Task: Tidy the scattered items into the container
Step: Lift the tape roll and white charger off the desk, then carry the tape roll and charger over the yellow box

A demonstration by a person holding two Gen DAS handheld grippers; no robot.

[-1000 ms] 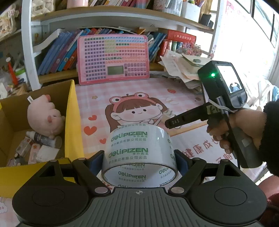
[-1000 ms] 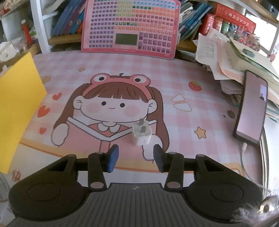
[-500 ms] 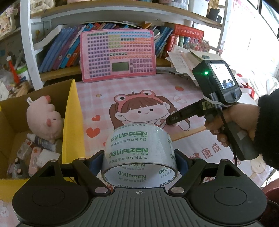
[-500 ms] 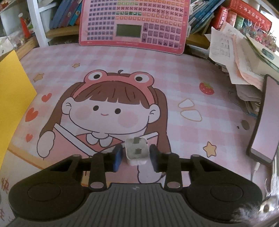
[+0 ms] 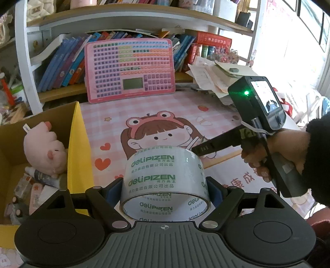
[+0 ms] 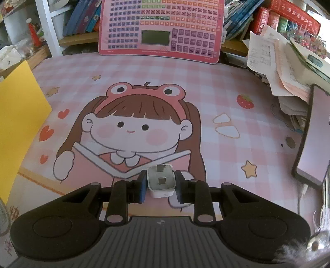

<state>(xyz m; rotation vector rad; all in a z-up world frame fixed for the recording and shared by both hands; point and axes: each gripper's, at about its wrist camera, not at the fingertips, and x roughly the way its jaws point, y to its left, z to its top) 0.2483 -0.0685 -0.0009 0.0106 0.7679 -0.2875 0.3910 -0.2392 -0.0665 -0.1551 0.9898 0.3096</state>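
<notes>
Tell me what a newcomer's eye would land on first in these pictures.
First, the big roll of tape printed with green letters, clamped in the left hand-held gripper right up front. Next, the cartoon girl in a frog headband on the pink desk mat, with the small white charger plug pinched in the right hand-held gripper. At left, a pink plush pig sits in the cardboard box.

- We see strong daylight pouring from the bright window (image 5: pixel 309 41) on the right, blown out to white.
- Fisheye distortion bends the white-framed wooden bookshelf (image 5: pixel 123 18) at the edges.
- The glossy pink cartoon-print table mat (image 6: pixel 206 82) stays sharp, evenly lit, softly shadowed.
</notes>
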